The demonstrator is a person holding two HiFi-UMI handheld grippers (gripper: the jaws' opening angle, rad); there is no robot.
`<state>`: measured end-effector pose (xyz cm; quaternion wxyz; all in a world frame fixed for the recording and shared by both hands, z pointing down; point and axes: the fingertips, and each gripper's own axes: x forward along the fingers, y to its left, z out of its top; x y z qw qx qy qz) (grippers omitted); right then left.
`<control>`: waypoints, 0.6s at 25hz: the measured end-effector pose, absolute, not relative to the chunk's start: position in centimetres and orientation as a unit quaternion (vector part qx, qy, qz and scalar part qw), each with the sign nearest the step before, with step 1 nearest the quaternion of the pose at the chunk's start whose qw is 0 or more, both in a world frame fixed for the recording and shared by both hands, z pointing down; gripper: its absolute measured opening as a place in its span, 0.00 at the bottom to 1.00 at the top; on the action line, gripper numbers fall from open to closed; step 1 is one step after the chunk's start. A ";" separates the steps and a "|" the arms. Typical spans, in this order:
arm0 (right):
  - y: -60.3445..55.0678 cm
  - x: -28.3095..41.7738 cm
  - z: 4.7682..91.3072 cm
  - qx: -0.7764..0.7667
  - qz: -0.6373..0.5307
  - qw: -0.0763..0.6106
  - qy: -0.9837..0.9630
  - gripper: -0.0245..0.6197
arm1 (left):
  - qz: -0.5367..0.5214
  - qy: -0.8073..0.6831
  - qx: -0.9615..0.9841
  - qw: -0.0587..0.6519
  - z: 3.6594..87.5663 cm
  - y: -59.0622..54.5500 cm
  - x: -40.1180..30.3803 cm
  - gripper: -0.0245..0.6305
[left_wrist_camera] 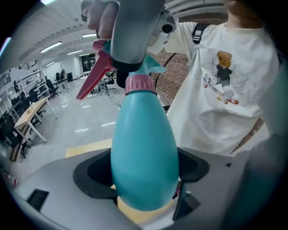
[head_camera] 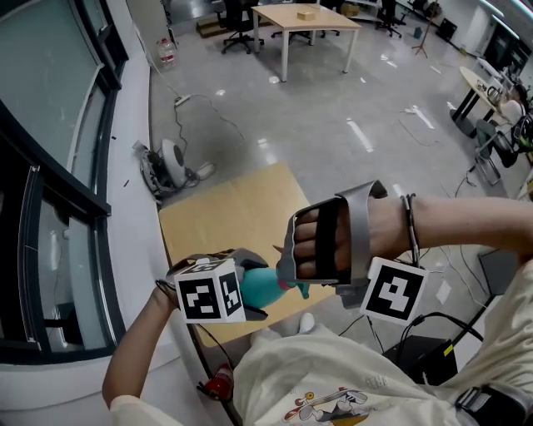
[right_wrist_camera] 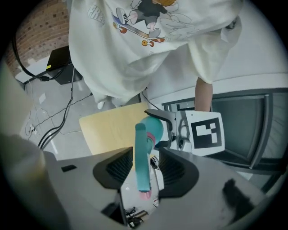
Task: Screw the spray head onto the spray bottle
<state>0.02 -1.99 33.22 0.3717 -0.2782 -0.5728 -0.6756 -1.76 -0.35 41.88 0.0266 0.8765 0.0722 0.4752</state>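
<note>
Teal spray bottle [left_wrist_camera: 143, 157], likely light and slick, is clamped at its belly by the left gripper [left_wrist_camera: 144, 173]. The right gripper [right_wrist_camera: 147, 168] stands with jaws apart astride the stiff spray head [right_wrist_camera: 143, 155].

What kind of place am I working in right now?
Most likely an open-plan office or lab: wooden desks with office chairs, ceiling strip lights, and large windows beside a polished grey floor.
</note>
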 end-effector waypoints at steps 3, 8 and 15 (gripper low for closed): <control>-0.9 0.0 33.7 -0.286 -0.665 0.371 -0.582 0.31 | 0.475 0.075 0.876 0.021 41.8 0.0 -1.2 0.67; -0.2 0.3 34.8 -0.293 -0.607 0.395 -0.624 0.25 | 0.482 0.060 0.874 0.013 42.3 -0.4 -1.0 0.67; -2.6 0.1 34.7 -0.216 -0.363 0.454 -0.785 0.24 | 0.484 -0.084 0.871 -0.003 42.3 -3.2 -1.1 0.67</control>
